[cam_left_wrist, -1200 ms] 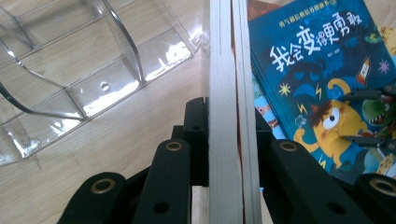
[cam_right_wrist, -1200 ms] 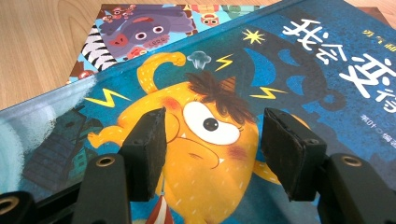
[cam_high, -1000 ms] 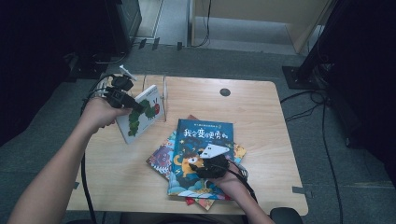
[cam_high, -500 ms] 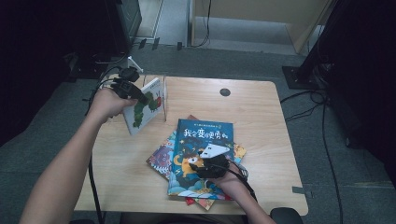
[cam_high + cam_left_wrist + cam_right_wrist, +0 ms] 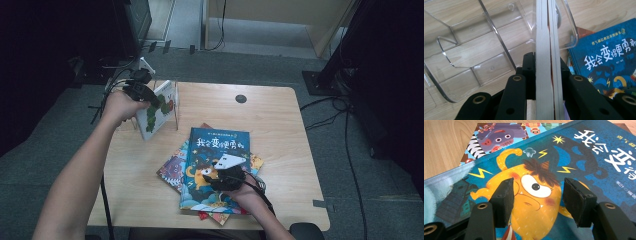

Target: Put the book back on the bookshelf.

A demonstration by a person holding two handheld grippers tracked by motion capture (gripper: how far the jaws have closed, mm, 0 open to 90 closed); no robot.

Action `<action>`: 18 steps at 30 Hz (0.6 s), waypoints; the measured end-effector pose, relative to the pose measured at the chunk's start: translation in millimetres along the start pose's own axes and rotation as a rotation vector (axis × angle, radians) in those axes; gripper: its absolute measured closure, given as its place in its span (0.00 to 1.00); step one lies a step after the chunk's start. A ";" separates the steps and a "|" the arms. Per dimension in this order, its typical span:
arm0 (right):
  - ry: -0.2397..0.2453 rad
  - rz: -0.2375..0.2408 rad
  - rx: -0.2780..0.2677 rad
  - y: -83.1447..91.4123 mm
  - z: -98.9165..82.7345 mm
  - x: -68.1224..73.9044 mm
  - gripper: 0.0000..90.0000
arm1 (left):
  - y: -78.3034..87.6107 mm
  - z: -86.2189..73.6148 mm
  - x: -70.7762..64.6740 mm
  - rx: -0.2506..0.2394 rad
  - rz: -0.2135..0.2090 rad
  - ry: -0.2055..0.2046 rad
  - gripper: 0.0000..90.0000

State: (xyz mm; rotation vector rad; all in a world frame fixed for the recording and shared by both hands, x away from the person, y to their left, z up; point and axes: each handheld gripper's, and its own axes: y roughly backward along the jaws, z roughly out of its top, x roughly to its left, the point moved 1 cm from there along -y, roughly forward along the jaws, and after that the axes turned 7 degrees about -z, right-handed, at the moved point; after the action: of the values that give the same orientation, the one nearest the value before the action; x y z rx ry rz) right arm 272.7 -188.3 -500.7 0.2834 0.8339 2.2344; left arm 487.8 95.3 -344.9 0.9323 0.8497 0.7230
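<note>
Left gripper [image 5: 150, 97], upper left of the high view: clamped on a thin white picture book [image 5: 159, 111], held on edge at the clear acrylic rack [image 5: 474, 50]. Right gripper [image 5: 537, 192], lower centre: jaws apart, empty, resting over the blue book [image 5: 217, 150] atop the stack.

Book [image 5: 159, 107] upright at clear rack [image 5: 172, 116], left of book stack [image 5: 212, 167] on table [image 5: 280, 125].

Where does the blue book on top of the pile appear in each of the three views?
High view: blue book lies centre, slightly low, topping the pile.
Left gripper view: at the right edge, beyond the clear rack.
Right gripper view: it covers most of the frame, under the open right claw.
Shared landmark: its white title characters.
</note>
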 end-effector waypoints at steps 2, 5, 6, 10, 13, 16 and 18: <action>-0.001 0.001 0.000 0.0 0.0 -0.1 0.48 | -1.8 2.4 1.0 0.000 0.003 0.004 0.86; -0.001 0.001 -0.001 0.0 0.0 -0.3 0.48 | -3.9 6.2 1.5 0.004 0.006 0.009 0.86; -0.003 0.001 0.000 0.1 0.0 -0.2 0.48 | -4.7 7.5 1.3 0.004 0.011 0.011 0.86; -0.006 0.003 0.000 0.1 0.0 -0.4 0.48 | -8.1 13.4 0.4 0.011 0.025 0.015 0.86; -0.005 0.002 0.000 0.1 0.0 -0.7 0.48 | -10.2 17.1 1.2 0.015 0.031 0.018 0.86; -0.007 0.002 0.000 0.1 0.0 -0.6 0.48 | -12.8 20.0 2.4 0.009 0.034 0.027 0.86; -0.009 0.001 -0.001 0.1 0.1 -0.9 0.49 | -14.8 21.8 3.1 0.012 0.035 0.030 0.86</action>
State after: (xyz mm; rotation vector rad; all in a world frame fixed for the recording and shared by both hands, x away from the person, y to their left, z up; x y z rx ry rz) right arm 273.3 -189.0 -500.5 0.2926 0.8281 2.2329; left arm 510.5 83.4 -351.7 0.9506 0.8667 0.7645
